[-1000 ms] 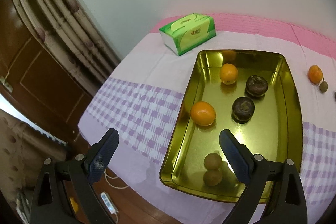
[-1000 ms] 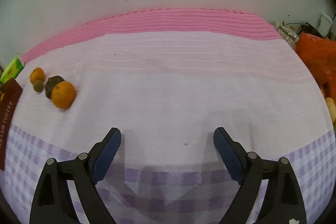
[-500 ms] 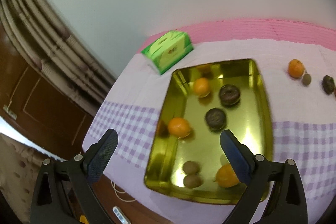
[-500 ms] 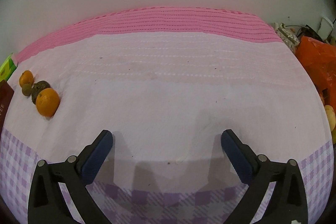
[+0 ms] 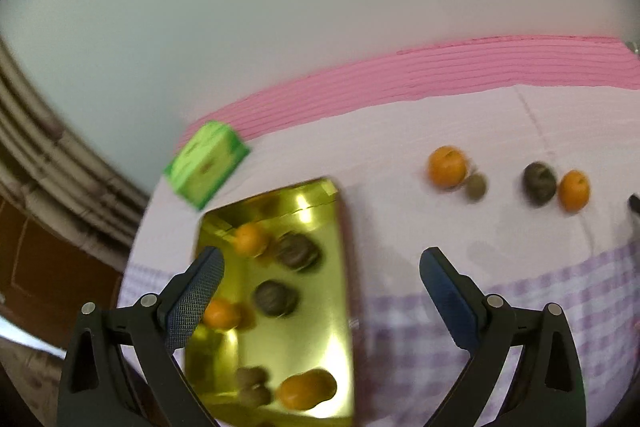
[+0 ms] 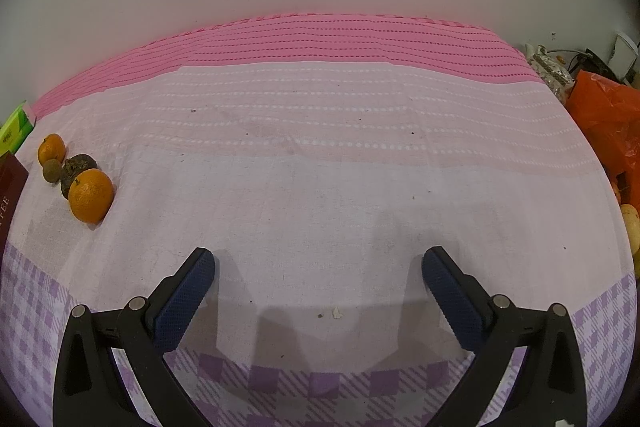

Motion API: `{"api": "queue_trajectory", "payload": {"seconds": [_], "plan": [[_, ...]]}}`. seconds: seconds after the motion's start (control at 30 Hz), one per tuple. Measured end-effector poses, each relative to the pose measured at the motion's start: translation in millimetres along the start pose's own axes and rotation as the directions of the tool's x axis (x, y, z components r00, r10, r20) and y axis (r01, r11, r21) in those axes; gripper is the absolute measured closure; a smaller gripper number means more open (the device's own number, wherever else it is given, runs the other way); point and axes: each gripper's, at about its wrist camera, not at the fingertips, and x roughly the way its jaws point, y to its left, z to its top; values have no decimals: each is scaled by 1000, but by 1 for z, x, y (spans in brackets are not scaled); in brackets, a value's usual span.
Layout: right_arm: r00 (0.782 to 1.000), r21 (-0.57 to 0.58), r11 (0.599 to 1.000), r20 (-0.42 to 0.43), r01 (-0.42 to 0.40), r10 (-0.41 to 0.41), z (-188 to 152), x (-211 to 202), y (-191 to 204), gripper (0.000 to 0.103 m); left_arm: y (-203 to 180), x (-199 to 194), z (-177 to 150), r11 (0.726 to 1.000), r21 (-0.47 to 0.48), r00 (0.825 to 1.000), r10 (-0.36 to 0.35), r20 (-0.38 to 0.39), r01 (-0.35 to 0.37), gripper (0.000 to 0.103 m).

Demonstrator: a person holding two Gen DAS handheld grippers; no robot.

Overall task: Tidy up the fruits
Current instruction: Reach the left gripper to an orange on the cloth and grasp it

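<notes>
A gold tray [image 5: 340,307] lies at the lower left of the blurred left wrist view, holding oranges [image 5: 306,393], dark round fruits [image 5: 275,298] and small brown fruits [image 5: 252,377]. On the cloth to its right lie an orange [image 5: 447,166], a small brown fruit [image 5: 476,186], a dark fruit [image 5: 539,183] and another orange [image 5: 574,190]. My left gripper [image 5: 320,263] is open and empty above the tray's right rim. My right gripper [image 6: 319,263] is open and empty over bare cloth; the same loose fruits, with the nearest orange [image 6: 90,195], lie far left.
A green tissue box [image 5: 206,163] stands behind the tray, near the table's back left corner. A dark red box [image 6: 10,187] sits at the left edge of the right wrist view. An orange plastic bag [image 6: 608,119] and clutter lie off the table's right side.
My left gripper has swung right, so the tray slid to the lower left and the loose fruits came into view. My right gripper shifted slightly; its fruits drifted left.
</notes>
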Motion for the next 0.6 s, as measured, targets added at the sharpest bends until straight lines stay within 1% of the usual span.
{"api": "queue_trajectory", "payload": {"seconds": [0.03,0.13,0.23,0.3,0.33,0.4,0.43,0.53,0.6], "plan": [[1000,0,1000,0,0,0,0,0,0,0,-6,4,8,1000,4,1000,-16,-3,16,5],[1000,0,1000,0,0,0,0,0,0,0,-19,12,23,999,17,999,-33,-8,33,5],[1000,0,1000,0,0,0,0,0,1,0,-30,26,37,998,25,998,-64,-29,64,5],[1000,0,1000,0,0,0,0,0,1,0,-36,36,46,995,19,994,-98,-51,99,5],[1000,0,1000,0,0,0,0,0,0,0,-37,44,52,990,6,988,-137,-73,138,5],[1000,0,1000,0,0,0,0,0,1,0,-37,59,59,981,-25,975,-193,-106,192,5],[1000,0,1000,0,0,0,0,0,0,0,-37,70,65,971,-56,962,-237,-135,232,5],[1000,0,1000,0,0,0,0,0,1,0,-38,90,75,953,-109,938,-300,-176,284,5],[1000,-1,1000,0,1,-1,0,0,1,0,-42,97,79,947,-125,930,-314,-189,295,5]]}}
